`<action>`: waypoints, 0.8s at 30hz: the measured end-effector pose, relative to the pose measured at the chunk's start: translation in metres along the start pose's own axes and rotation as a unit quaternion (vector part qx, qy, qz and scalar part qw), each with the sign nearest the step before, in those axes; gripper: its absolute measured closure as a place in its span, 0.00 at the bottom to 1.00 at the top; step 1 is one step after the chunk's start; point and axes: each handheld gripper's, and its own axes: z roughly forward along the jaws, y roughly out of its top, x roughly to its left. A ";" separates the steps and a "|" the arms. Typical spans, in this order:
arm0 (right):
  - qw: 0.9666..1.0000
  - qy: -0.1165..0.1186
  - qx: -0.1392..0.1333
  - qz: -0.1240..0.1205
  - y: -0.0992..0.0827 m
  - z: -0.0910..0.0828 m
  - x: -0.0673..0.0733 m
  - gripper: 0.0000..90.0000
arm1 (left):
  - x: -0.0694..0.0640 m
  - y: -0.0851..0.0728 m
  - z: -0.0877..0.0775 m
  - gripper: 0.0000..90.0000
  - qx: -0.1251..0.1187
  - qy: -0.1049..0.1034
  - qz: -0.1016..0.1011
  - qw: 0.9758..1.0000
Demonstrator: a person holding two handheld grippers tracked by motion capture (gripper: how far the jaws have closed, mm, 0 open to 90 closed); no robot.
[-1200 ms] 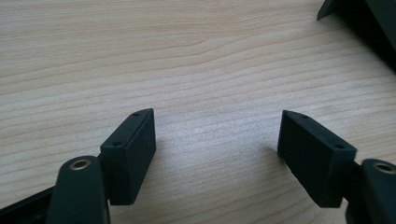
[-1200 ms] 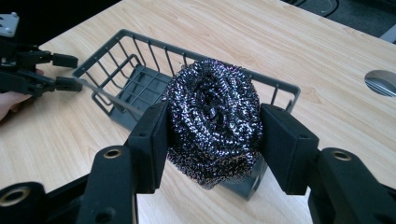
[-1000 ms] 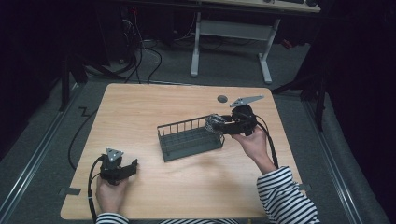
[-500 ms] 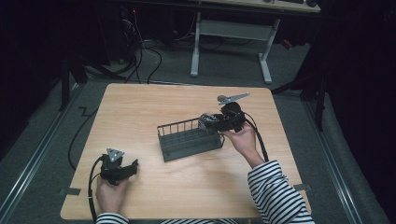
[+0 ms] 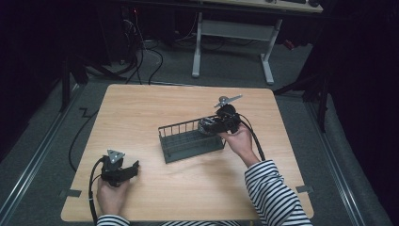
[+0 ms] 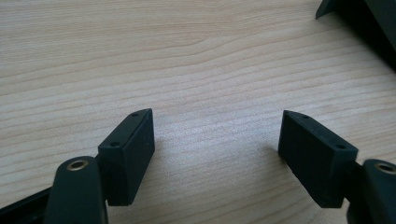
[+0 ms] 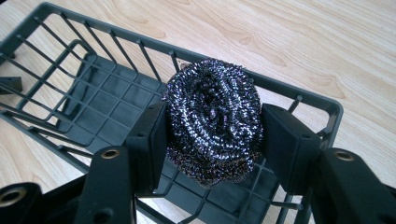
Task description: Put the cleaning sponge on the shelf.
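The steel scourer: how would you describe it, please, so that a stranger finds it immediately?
On the wooden table stands a dark wire basket. Above its right end, the right gripper clamps a round ball of shiny coiled metal, the steel scourer, the one glittering thing there.

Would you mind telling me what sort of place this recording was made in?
Probably a lab or recording workspace rather than a kitchen: a bare wooden table stands on grey carpet among dark surroundings, loose cables trail across the floor behind it, and a white-legged desk stands further back.
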 end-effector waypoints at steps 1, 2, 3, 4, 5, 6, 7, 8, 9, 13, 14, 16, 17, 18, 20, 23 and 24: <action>1.000 0.000 0.002 -0.001 0.000 0.001 -0.001 0.49 | 0.000 0.000 0.000 0.31 0.000 0.000 0.000 1.000; 1.000 0.000 0.004 -0.001 0.000 0.002 -0.001 0.48 | 0.000 0.000 0.000 0.31 0.000 0.000 0.000 1.000; 1.000 -0.001 0.006 0.001 0.000 0.002 -0.001 0.48 | 0.000 0.000 0.000 0.31 0.000 0.000 0.000 1.000; 1.000 -0.001 0.007 -0.002 0.000 0.003 -0.001 0.47 | 0.000 0.000 0.000 0.31 0.000 0.000 0.000 1.000; 1.000 -0.003 0.009 0.000 0.000 0.004 -0.001 0.47 | 0.000 0.000 0.000 0.31 0.000 0.000 0.000 1.000; 1.000 -0.004 0.011 0.000 -0.001 0.005 -0.001 0.47 | 0.000 0.000 0.000 0.31 0.000 0.000 0.000 1.000; 1.000 -0.004 0.013 -0.002 -0.001 0.006 -0.001 0.47 | 0.000 0.000 0.000 0.31 0.000 0.000 0.000 1.000; 1.000 -0.004 0.016 0.002 -0.001 0.006 0.000 0.47 | 0.000 0.000 0.000 0.31 0.000 0.000 0.000 1.000; 1.000 -0.003 0.018 -0.004 -0.001 0.007 -0.001 0.47 | 0.000 0.000 0.000 0.31 0.000 0.000 0.000 1.000; 1.000 0.001 0.019 -0.010 -0.002 0.008 0.000 0.45 | 0.000 0.000 0.000 0.31 0.000 0.000 0.000 1.000; 1.000 0.001 0.019 -0.009 -0.002 0.008 0.001 0.44 | 0.000 0.000 0.000 0.31 0.000 0.000 0.000 1.000; 1.000 0.001 0.015 -0.017 -0.002 0.006 0.001 0.43 | 0.000 0.000 0.000 0.30 0.000 0.000 0.000 1.000; 1.000 0.002 0.014 -0.015 -0.002 0.004 0.002 0.42 | 0.000 0.000 0.000 0.30 0.000 0.000 0.000 1.000; 1.000 0.000 0.010 -0.018 -0.002 0.002 0.003 0.42 | 0.000 0.000 0.000 0.31 0.000 0.000 0.000 1.000; 1.000 -0.003 0.000 -0.021 -0.003 -0.004 0.002 0.41 | 0.000 0.000 0.000 0.30 0.000 0.000 0.000 1.000; 1.000 -0.010 -0.008 -0.024 -0.004 -0.014 0.001 0.41 | 0.000 0.000 0.000 0.30 0.000 -0.001 0.000 1.000; 1.000 -0.014 -0.010 -0.022 -0.005 -0.018 0.000 0.41 | 0.000 0.000 0.000 0.30 0.000 -0.001 -0.001 1.000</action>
